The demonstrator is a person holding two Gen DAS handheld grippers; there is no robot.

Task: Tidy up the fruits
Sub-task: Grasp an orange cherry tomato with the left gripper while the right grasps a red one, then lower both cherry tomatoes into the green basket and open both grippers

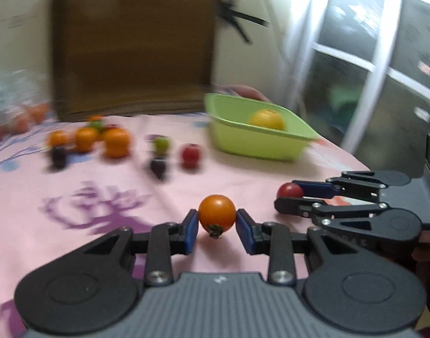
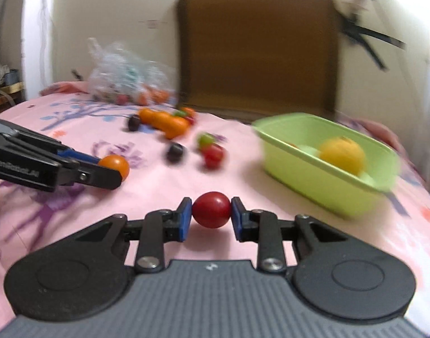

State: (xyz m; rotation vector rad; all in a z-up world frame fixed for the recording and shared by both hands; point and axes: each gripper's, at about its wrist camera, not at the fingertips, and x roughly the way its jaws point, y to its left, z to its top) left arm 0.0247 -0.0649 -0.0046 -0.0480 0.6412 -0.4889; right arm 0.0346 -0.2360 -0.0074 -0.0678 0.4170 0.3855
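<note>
Plastic bag (image 2: 124, 76) of fruit clear from right wrist, blurred from left

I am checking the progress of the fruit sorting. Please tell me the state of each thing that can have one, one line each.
left gripper: shut on the orange tomato, held above the cloth
right gripper: shut on the red tomato
green tub: upright, holds a yellow fruit
plastic bag: crumpled, with fruits inside
loose fruits: lying on the pink cloth, not sorted yet
</note>
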